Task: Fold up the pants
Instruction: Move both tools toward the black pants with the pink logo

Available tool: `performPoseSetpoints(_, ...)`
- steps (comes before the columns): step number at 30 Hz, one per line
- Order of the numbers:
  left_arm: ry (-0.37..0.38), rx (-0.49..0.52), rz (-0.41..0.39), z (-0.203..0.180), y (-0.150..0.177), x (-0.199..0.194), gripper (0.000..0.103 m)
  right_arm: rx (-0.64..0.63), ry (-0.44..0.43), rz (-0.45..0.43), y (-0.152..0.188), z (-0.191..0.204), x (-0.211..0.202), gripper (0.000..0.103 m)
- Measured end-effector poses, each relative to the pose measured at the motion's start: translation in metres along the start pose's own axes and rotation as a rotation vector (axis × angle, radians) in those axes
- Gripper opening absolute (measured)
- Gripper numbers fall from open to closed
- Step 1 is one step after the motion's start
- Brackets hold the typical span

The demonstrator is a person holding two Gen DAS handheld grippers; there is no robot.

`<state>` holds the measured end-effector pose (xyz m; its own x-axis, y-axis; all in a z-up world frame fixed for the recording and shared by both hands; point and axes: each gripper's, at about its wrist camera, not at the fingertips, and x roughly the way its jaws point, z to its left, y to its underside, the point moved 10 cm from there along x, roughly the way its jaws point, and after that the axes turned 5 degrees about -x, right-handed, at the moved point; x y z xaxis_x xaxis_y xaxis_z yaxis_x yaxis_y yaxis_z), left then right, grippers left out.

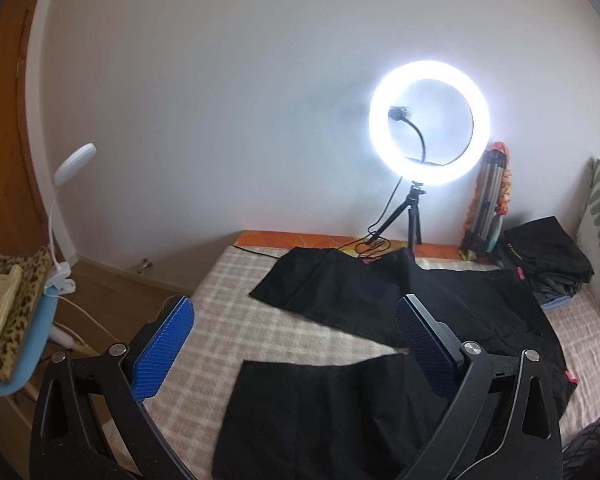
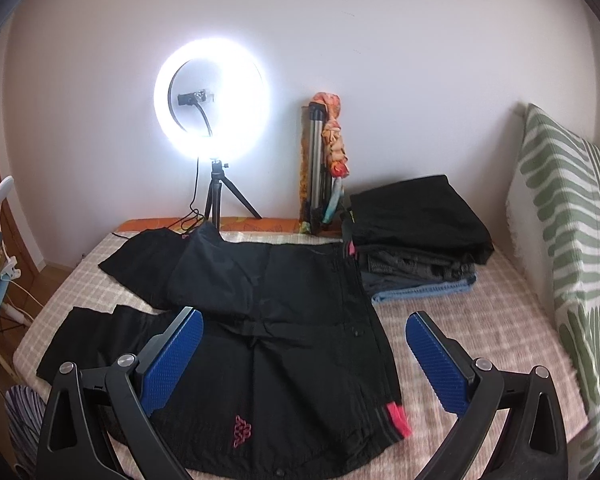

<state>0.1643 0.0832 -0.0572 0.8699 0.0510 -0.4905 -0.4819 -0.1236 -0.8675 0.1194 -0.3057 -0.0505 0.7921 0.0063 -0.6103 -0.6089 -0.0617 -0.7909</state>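
Black pants [image 2: 276, 320] lie spread flat on the checked bed cover [image 2: 460, 320], waist to the right with a red tab [image 2: 398, 420] at the near corner, legs running left. The same pants [image 1: 340, 400] show in the left wrist view, with one leg end near and the other farther back. My left gripper [image 1: 296, 344] hovers open above the near leg end, blue pads wide apart, nothing held. My right gripper [image 2: 304, 356] hangs open over the waist part, touching nothing.
A lit ring light [image 2: 214, 104] on a small tripod stands at the bed's far edge, its cable trailing onto the bed. A stack of folded clothes [image 2: 416, 240] sits back right. A striped pillow [image 2: 568, 240] leans at the right. A chair [image 1: 8, 320] with a clip lamp stands left.
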Motion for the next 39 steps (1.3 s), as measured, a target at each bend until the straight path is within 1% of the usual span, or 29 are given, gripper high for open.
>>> performPoseSetpoints(3, 0.012, -0.007, 0.024, 0.005, -0.005, 0.016, 0.098, -0.017, -0.004, -0.005, -0.008, 0.001, 0.011, 0.103)
performPoseSetpoints(5, 0.017, -0.009, 0.042, 0.007, -0.006, 0.029, 0.095, -0.026, -0.003, -0.004, -0.013, 0.001, 0.019, 0.103)
performPoseSetpoints(9, 0.021, -0.007, 0.075, 0.011, -0.010, 0.055, 0.092, -0.050, -0.024, 0.014, -0.023, 0.003, 0.040, 0.103)
performPoseSetpoints(14, 0.033, -0.023, 0.121, 0.011, -0.013, 0.089, 0.091, -0.086, -0.092, -0.003, -0.042, 0.012, 0.066, 0.103)
performPoseSetpoints(15, 0.036, -0.023, 0.131, 0.010, -0.014, 0.097, 0.091, -0.102, -0.113, 0.000, -0.047, 0.016, 0.075, 0.103)
performPoseSetpoints(18, 0.026, -0.013, 0.155, 0.010, -0.015, 0.116, 0.089, -0.138, -0.132, 0.021, -0.059, 0.024, 0.100, 0.103)
performPoseSetpoints(21, 0.020, -0.004, 0.188, 0.010, -0.016, 0.138, 0.089, -0.162, -0.173, 0.032, -0.069, 0.033, 0.123, 0.103)
performPoseSetpoints(25, 0.024, 0.014, 0.215, 0.005, -0.017, 0.165, 0.086, -0.221, -0.219, 0.056, -0.077, 0.049, 0.160, 0.103)
performPoseSetpoints(30, 0.047, 0.014, 0.271, -0.006, -0.010, 0.201, 0.081, -0.314, -0.279, 0.126, -0.076, 0.070, 0.213, 0.099)
performPoseSetpoints(32, 0.046, 0.024, 0.288, -0.011, -0.006, 0.215, 0.080, -0.331, -0.303, 0.152, -0.075, 0.075, 0.233, 0.098)
performPoseSetpoints(33, 0.046, 0.028, 0.295, -0.013, -0.004, 0.222, 0.080, -0.333, -0.317, 0.167, -0.074, 0.077, 0.242, 0.095)
performPoseSetpoints(37, 0.046, 0.021, 0.342, -0.018, 0.008, 0.249, 0.079, -0.333, -0.360, 0.222, -0.072, 0.084, 0.280, 0.091)
performPoseSetpoints(38, 0.047, 0.017, 0.357, -0.019, 0.013, 0.257, 0.079, -0.339, -0.365, 0.236, -0.071, 0.087, 0.289, 0.090)
performPoseSetpoints(39, 0.049, 0.015, 0.372, -0.021, 0.017, 0.264, 0.079, -0.345, -0.376, 0.254, -0.070, 0.090, 0.301, 0.086)
